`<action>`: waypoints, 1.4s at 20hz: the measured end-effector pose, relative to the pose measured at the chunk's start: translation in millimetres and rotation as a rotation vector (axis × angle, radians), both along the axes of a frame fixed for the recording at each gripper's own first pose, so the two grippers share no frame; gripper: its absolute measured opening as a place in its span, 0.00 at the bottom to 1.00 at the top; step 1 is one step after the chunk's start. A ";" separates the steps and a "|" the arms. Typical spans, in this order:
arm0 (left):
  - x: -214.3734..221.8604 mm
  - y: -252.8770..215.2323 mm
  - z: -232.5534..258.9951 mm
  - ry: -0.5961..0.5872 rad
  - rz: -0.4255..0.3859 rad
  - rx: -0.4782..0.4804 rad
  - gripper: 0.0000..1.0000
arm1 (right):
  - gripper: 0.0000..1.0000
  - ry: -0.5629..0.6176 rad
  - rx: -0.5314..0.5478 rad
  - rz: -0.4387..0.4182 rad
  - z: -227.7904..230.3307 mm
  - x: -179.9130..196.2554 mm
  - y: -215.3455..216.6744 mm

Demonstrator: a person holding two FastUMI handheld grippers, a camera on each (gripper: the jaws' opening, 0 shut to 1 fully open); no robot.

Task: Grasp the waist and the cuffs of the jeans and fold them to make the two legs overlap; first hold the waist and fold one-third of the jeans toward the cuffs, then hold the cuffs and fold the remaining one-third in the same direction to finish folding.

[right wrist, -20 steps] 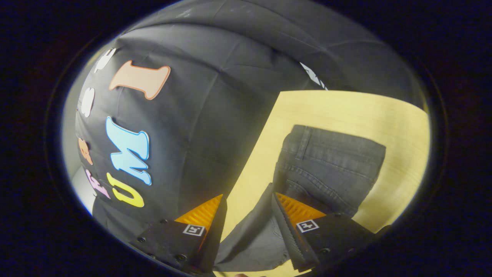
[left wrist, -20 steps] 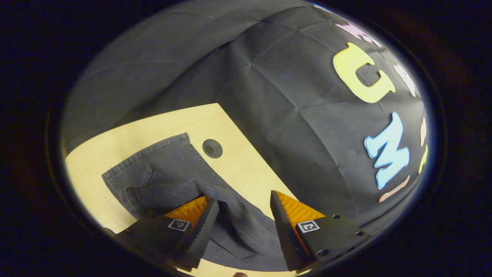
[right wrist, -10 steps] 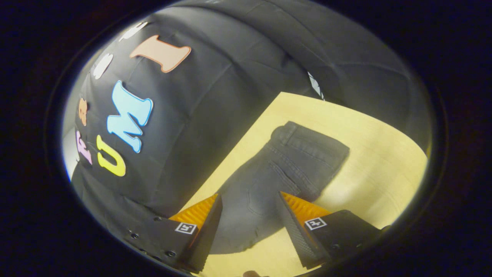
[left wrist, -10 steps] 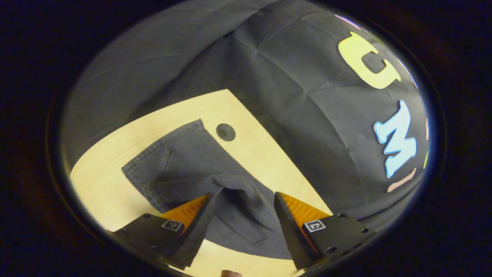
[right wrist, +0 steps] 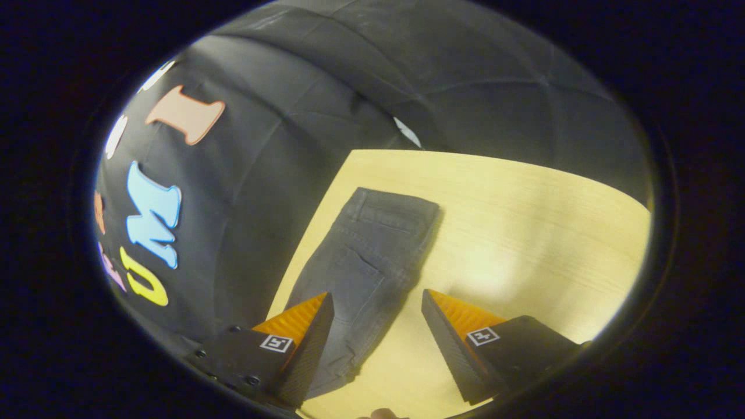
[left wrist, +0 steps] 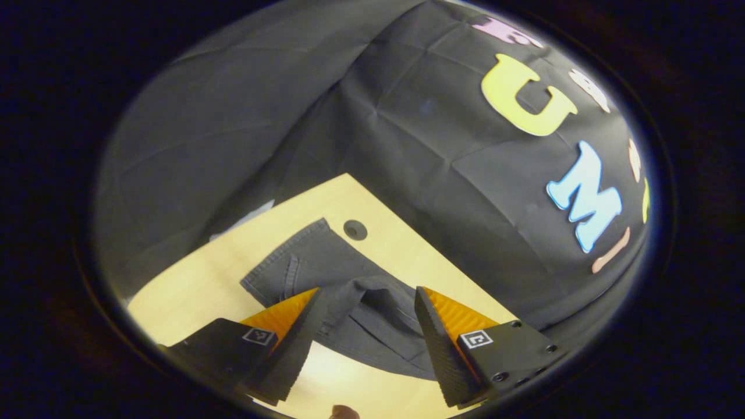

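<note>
Left gripper view showed the left gripper (left wrist: pixel 366 326) held above the table (left wrist: pixel 192 291) with its two orange-faced fingers spread wide, released and touching nothing. Between and beyond the fingers lay the cuff end of the jeans (left wrist: pixel 343 297), dark grey, flat on the pale wood but rumpled, with one cuff lying partly over the other and a hemmed edge turned toward the far left. Just past that hem, near the table's far edge, sat a small round hole (left wrist: pixel 355 230) in the tabletop, close to the denim but apart from it. Behind the table hung the black cloth wall (left wrist: pixel 361 116). Right gripper view showed the right gripper (right wrist: pixel 377 326) likewise parted and empty, hovering over the table (right wrist: pixel 524 233). From its left finger (right wrist: pixel 302 349) the jeans (right wrist: pixel 366 256) stretched away, long axis running from the near edge toward the far edge of the table, waistband at the far end and pointing away from the gripper. The two legs lay stacked as one narrow strip along the table's left edge, beside the cloth wall (right wrist: pixel 279 174). To the strip's right was bare wood.
</note>
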State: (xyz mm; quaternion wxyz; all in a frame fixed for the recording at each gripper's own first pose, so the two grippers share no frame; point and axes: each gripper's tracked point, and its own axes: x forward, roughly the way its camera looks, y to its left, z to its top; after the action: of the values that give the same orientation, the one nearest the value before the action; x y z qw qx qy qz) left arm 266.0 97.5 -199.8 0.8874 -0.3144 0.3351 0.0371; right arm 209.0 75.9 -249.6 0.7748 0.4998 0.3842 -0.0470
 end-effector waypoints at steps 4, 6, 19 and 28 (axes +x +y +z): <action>-0.5 -5.0 41.2 -0.163 -0.017 0.183 0.99 | 0.92 0.025 0.056 -0.035 -19.3 15.6 7.2; -1.2 -9.4 65.7 -0.247 -0.013 0.255 0.99 | 0.92 0.040 0.053 -0.051 -30.8 22.6 6.9; -38.1 -80.8 96.7 -0.384 -0.084 0.330 0.99 | 0.36 0.024 0.127 -0.060 -59.1 49.2 11.3; -51.1 -118.8 104.6 -0.385 -0.143 0.236 0.99 | 0.17 -0.179 -0.072 0.035 18.2 8.6 -48.9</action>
State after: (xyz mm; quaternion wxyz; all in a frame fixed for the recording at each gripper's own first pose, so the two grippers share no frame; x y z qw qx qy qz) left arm 214.9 -21.3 -95.2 0.9660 -0.1851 0.1743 -0.0473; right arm 217.6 27.1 -231.5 0.8242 0.4672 0.3201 -0.0023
